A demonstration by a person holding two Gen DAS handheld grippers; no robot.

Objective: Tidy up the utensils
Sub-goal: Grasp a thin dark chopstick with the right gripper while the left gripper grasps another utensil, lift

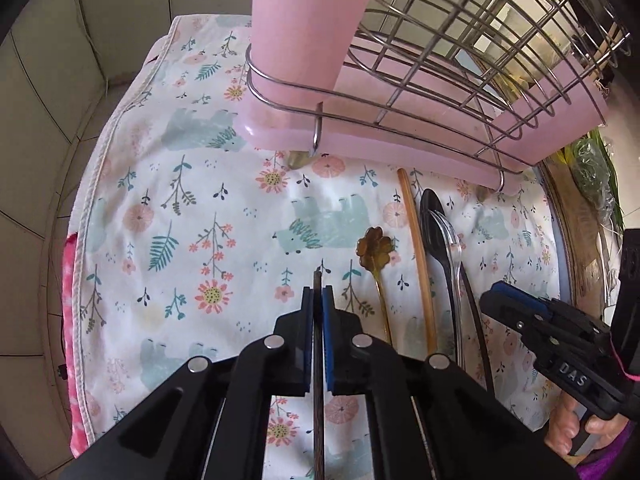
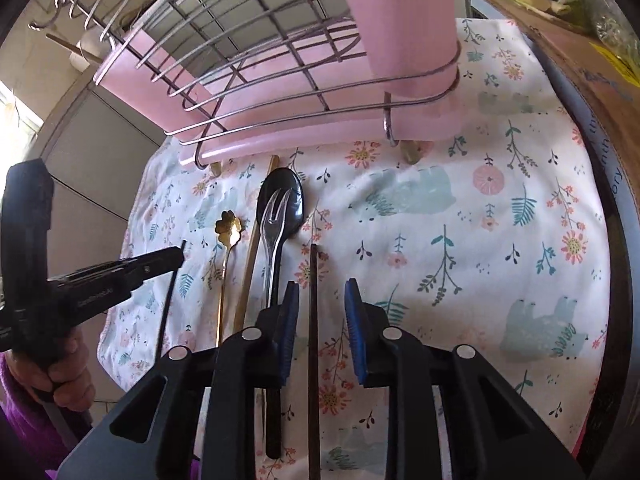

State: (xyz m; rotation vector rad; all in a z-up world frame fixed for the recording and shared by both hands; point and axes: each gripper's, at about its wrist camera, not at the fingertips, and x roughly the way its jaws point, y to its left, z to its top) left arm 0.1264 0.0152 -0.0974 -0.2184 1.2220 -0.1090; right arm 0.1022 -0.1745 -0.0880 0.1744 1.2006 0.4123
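Note:
My left gripper (image 1: pixel 318 292) is shut on a dark chopstick (image 1: pixel 318 380), held above the floral cloth; it also shows in the right wrist view (image 2: pixel 176 254). My right gripper (image 2: pixel 322 292) is open, its pads on either side of a second dark chopstick (image 2: pixel 313 320) that lies on the cloth. Beside it lie a black spoon (image 2: pixel 280 200) with a clear plastic fork (image 2: pixel 274 220) on top, a wooden chopstick (image 2: pixel 250 264) and a gold flower-shaped spoon (image 2: pixel 228 228). These also show in the left wrist view: black spoon (image 1: pixel 434 216), gold spoon (image 1: pixel 374 248).
A wire dish rack (image 1: pixel 440 60) on a pink tray (image 1: pixel 360 148) stands at the back, with a pink utensil cup (image 1: pixel 308 20) in its holder. The floral cloth (image 1: pixel 180 200) covers the table. A cardboard box (image 2: pixel 592 60) sits on the right.

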